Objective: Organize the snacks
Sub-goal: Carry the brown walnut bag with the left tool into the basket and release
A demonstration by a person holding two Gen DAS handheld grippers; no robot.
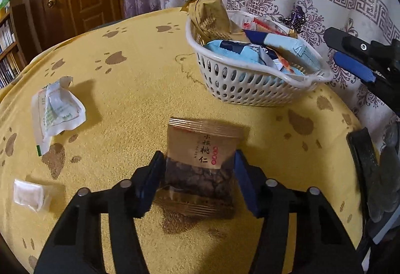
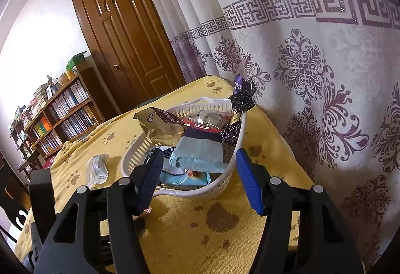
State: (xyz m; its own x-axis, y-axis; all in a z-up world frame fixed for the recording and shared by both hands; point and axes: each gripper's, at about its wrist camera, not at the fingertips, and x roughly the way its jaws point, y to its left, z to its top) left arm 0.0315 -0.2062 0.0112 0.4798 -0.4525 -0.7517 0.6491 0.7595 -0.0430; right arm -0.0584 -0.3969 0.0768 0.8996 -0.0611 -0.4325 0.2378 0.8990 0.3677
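Walnut packet (image 1: 200, 161): brown and gold, with a clear window showing dark kernels; it lies on the yellow paw-print cloth (image 1: 140, 98) over the surface, near the front edge, well apart from the basket
Left claw (image 1: 198, 180): around the packet, one blue pad on each side; the left pad meets the wrapper's edge, the right one sits at or just beside it, so a firm clamp cannot be told
Basket (image 1: 240, 88): white, perforated, at the far right of the surface by the curtain, holding a tan packet standing upright, light blue packets lying flat, a red-edged wrapper and a dark purple one at the rim
Right claw (image 2: 198, 171): fingers apart with nothing between them, poised at the near rim of the basket; the pads touch no snack
Loose snacks: a white and green packet (image 1: 56, 111) at the left of the cloth, a small white packet (image 1: 28, 195) nearer the front left
Background: patterned curtain (image 2: 312, 73), wooden door (image 2: 130, 31), bookshelf (image 2: 57, 118) to the left
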